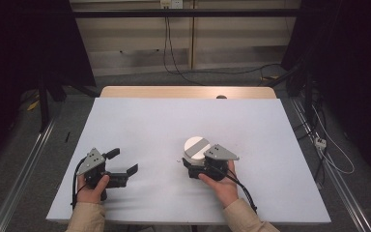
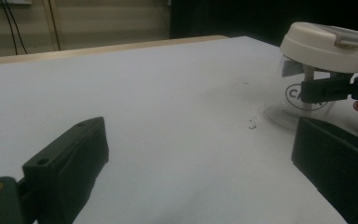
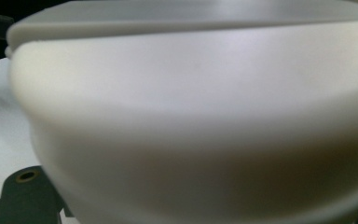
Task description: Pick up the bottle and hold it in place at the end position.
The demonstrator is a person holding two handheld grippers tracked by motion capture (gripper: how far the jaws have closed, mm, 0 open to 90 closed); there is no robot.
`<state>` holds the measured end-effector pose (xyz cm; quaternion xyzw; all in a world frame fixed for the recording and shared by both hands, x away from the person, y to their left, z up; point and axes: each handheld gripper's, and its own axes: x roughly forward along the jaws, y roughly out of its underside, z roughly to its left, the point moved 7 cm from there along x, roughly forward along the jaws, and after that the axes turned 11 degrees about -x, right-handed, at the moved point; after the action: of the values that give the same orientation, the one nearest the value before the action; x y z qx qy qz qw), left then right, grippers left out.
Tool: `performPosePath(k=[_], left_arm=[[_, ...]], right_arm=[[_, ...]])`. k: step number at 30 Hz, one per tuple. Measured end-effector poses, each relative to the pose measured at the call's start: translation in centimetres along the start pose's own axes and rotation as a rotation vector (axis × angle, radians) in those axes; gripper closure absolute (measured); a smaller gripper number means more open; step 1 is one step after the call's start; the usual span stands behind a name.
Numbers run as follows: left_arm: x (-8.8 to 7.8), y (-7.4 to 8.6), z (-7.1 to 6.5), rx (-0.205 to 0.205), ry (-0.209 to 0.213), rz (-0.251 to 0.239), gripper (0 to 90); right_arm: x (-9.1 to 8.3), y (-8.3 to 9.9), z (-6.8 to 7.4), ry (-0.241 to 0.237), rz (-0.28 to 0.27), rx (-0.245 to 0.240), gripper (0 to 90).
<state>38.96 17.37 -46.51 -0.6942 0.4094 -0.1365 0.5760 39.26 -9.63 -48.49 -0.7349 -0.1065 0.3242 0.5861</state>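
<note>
A clear jar [image 2: 284,105] with a cream lid [image 1: 196,146] and a grey flap stands right of the table's middle. My right gripper [image 1: 195,162] reaches in under the lid from the near right. One of its black fingers [image 2: 328,88] lies against the jar's clear wall, and the other side is hidden. In the right gripper view the lid [image 3: 191,93] looms very close, above a finger [image 3: 25,198] at the lower left. My left gripper [image 1: 125,161] rests at the near left, apart from the jar. It stands open [image 2: 200,163] with nothing between its fingers.
A white sheet [image 1: 174,121] covers the table, and a strip of wood [image 1: 188,92] shows at the far edge. Small specks [image 2: 251,123] lie beside the jar. Metal rails [image 1: 24,164] and cables [image 1: 328,150] run along the floor on both sides.
</note>
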Motion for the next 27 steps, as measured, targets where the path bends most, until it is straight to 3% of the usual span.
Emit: performPosePath(k=[13,21,27], left_arm=[[0.0,0.0,0.0,-0.002,0.003,0.0,3.9],[0.0,0.0,0.0,-0.004,0.005,0.0,3.9],[0.0,0.0,0.1,-0.002,0.003,-0.004,3.8]], right_arm=[[0.1,-0.3,-0.1,0.001,-0.019,-0.036,18.2],[0.1,-0.4,-0.4,-0.008,-0.021,-0.031,18.6],[0.1,-1.5,-0.9,-0.006,-0.029,-0.055,18.6]])
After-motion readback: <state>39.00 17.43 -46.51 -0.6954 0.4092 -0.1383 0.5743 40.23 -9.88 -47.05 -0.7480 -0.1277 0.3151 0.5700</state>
